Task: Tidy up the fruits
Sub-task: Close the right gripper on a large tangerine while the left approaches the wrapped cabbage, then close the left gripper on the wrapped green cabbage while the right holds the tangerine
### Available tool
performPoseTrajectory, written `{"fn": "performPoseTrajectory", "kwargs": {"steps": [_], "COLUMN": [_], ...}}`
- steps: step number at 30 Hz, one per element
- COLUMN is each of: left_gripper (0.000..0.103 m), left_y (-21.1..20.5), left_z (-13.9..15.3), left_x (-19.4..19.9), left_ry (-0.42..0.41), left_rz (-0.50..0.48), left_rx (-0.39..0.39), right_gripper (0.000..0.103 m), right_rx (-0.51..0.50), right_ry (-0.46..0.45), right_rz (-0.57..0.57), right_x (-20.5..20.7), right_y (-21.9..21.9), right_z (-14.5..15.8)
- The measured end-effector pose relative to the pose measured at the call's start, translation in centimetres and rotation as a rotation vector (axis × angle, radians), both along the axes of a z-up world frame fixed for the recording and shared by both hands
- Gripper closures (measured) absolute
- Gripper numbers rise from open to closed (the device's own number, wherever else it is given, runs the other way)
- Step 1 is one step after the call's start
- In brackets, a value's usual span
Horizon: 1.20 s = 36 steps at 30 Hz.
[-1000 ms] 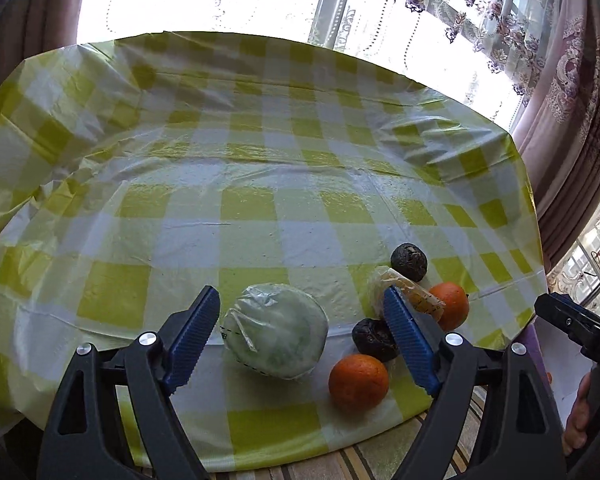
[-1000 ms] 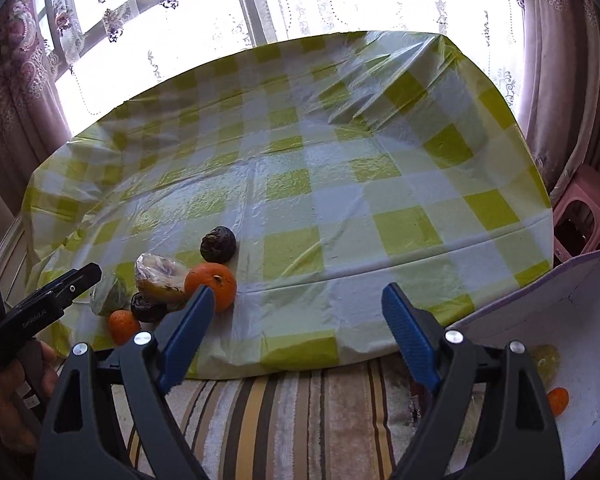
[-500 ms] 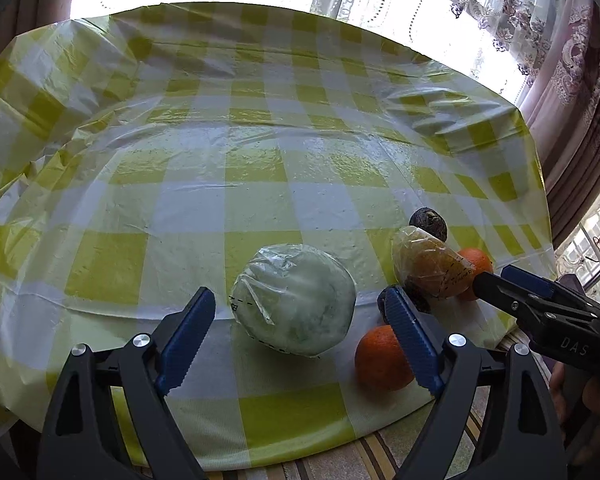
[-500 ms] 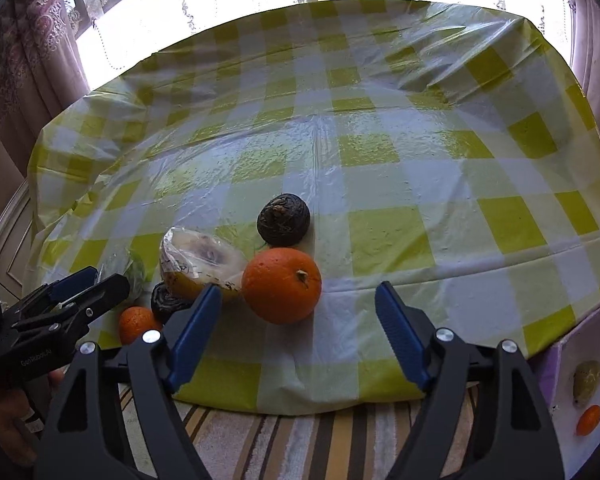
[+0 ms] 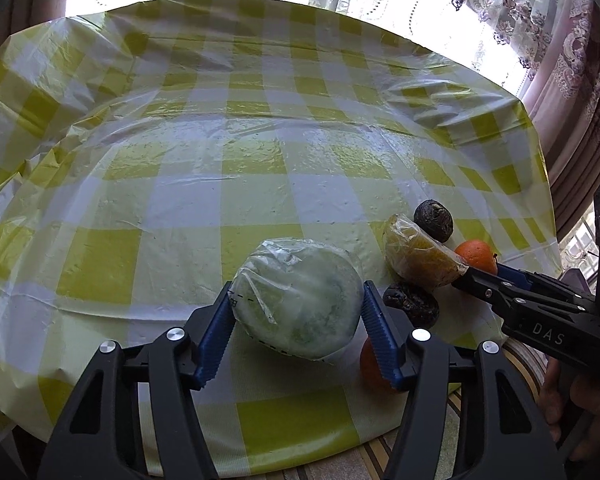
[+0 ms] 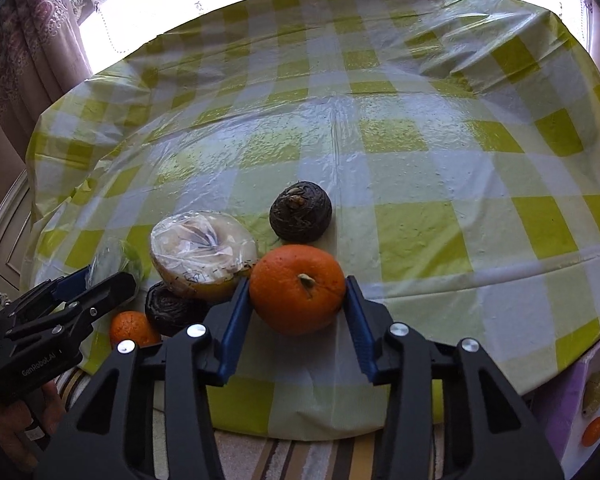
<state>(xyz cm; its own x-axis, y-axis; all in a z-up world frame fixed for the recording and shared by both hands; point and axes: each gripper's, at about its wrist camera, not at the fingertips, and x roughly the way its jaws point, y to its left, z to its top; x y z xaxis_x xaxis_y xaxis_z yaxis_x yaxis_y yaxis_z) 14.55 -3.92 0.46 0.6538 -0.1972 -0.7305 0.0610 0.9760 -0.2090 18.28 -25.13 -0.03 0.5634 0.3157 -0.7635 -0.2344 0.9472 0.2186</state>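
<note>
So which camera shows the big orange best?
The right wrist view: the big orange sits whole and close, between the closing right claw. The left wrist view shows only part of it, behind that claw.

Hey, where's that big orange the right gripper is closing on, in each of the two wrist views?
Left wrist view: the big orange sits at the right edge, just past the right gripper, partly hidden.
Right wrist view: low centre, between the blue pads.
Shared landmark: the dark round fruit just behind it on the checked tablecloth.
</note>
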Motion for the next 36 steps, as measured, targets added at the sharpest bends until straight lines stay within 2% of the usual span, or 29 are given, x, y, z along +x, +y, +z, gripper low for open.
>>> {"fn": "performPoseTrajectory", "kwargs": {"steps": [7,17,28,36], "left_gripper": [0.045,0.045,0.045,0.045], "left_y": [0.0,-0.2,-2.5,-5.3], "left_z": [0.3,1.5,3.5,4.6], "left_x": [-0.4,-1.2,-2.3,-3.0], "left_ry": [-0.014,-0.054,-0.113,-0.143], "left_rz": [0.017,0.064,0.049,0.012], "left_rx": [0.006,0.051,0.134,0.159], "right_gripper": [0.058,0.058,0.058,0.058], "right_rx": [-0.052,-0.057,-0.017,0.019], "right_ry": [-0.037,-0.066,-0.079,-0.094], "right_rz": [-0.016,-0.041,-0.069,-0.103], "right_x": [-0.8,-2.1,-3.6,-4.9], "right_y": [0.1,-1.2,-3.8,-6.7], "right_z": [0.4,1.3,2.0,2.7]}}
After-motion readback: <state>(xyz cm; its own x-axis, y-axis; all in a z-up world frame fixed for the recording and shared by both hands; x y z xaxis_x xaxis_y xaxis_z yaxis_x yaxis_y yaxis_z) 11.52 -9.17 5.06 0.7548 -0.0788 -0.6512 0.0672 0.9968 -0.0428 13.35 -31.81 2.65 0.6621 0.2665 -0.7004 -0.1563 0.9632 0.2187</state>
